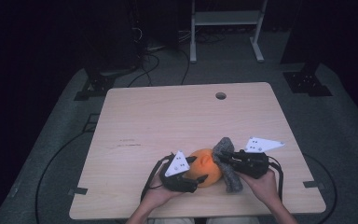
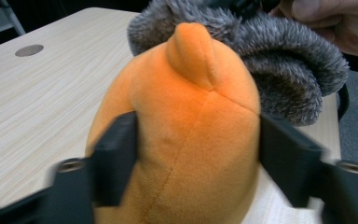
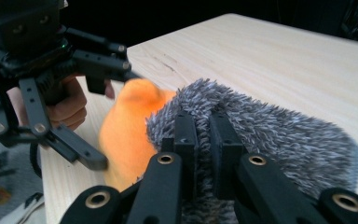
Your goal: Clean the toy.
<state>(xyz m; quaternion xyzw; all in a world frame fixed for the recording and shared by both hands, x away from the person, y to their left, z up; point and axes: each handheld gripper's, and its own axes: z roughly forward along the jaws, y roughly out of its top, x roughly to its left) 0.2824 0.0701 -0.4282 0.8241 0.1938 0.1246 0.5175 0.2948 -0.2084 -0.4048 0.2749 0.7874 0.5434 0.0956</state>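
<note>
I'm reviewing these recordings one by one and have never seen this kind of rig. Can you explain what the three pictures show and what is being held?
No robot here: a person holds a hand-operated two-jaw claw in each hand at a light wooden table. The high view looks down from above the person's side. The other two pictures come from cameras riding on each claw, looking along its black jaws.

On the table sits a round orange plush toy with a fuzzy grey fabric piece against it. The left claw has its jaws on either side of the orange toy; whether they press on it is hard to tell. The right claw is closed, pinching the grey fabric.
</note>
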